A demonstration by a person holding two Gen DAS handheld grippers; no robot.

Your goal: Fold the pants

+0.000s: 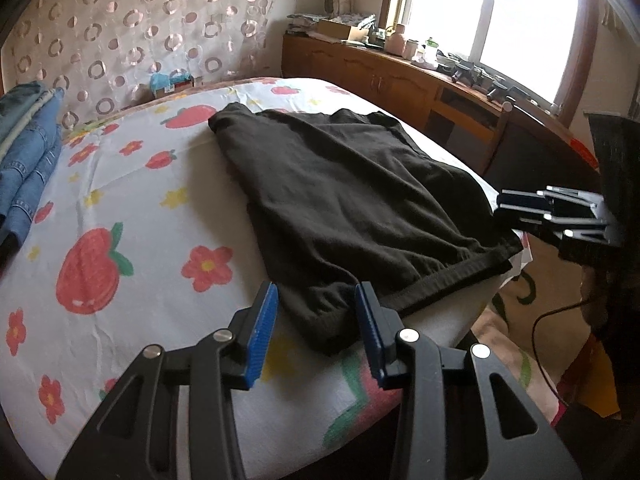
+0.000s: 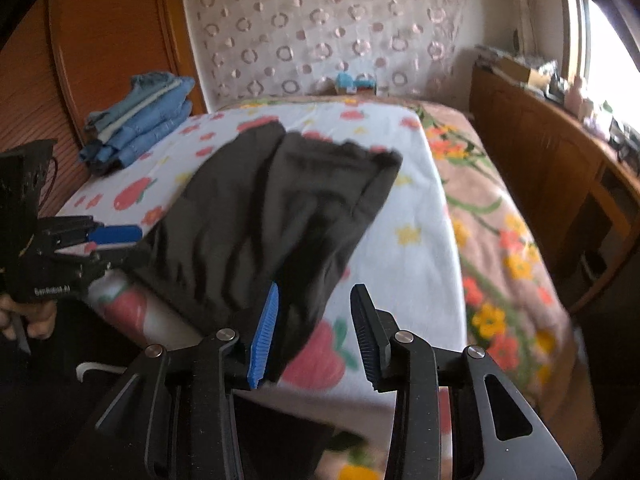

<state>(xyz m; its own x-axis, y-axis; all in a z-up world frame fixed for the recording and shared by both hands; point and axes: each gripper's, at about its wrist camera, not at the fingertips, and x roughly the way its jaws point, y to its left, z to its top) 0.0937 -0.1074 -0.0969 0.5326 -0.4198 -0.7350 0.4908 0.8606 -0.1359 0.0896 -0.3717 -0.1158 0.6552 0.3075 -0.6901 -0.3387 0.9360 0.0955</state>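
Left wrist view: left gripper (image 1: 316,332) jaws part-open, gripping nothing, poised above the near corner of the black pants (image 1: 352,208) lying folded on the bed (image 1: 132,184). Right wrist view: right gripper (image 2: 314,336) jaws part-open, pants edge between them, unclamped

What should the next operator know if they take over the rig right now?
Left tongs: open, empty, at the near waistband corner of the black pants.
Right tongs: open, nothing gripped, over the pants' near right edge.
Pants: lying on the fruit-print sheet near the bed's front edge, already folded at least once.
Folded jeans are stacked at the far left.
Left: probably another fold, then flatten; the pants are wrinkled.
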